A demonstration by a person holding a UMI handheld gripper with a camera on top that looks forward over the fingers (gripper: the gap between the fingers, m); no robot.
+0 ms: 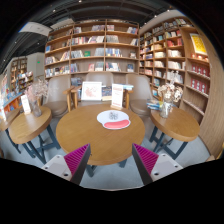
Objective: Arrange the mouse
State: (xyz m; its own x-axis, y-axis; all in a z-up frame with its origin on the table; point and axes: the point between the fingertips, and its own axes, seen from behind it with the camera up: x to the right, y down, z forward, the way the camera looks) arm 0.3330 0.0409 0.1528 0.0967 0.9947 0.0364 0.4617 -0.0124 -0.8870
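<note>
A round wooden table [85, 135] stands just ahead of my fingers. On its far half lies a white oval mat [108, 116] with a red, mouse-like object [117, 124] on it; its details are too small to tell. My gripper [111, 158] is open and empty, held above the table's near edge, well short of the mat. The magenta pads [77, 156] stand wide apart, with only the table top and grey floor between them.
Two white sign stands [92, 91] [117, 96] sit at the table's far edge. Smaller round tables stand at the left [28, 125] and the right [180, 122]. Bookshelves [95, 50] line the back and right walls. Chairs sit behind the table.
</note>
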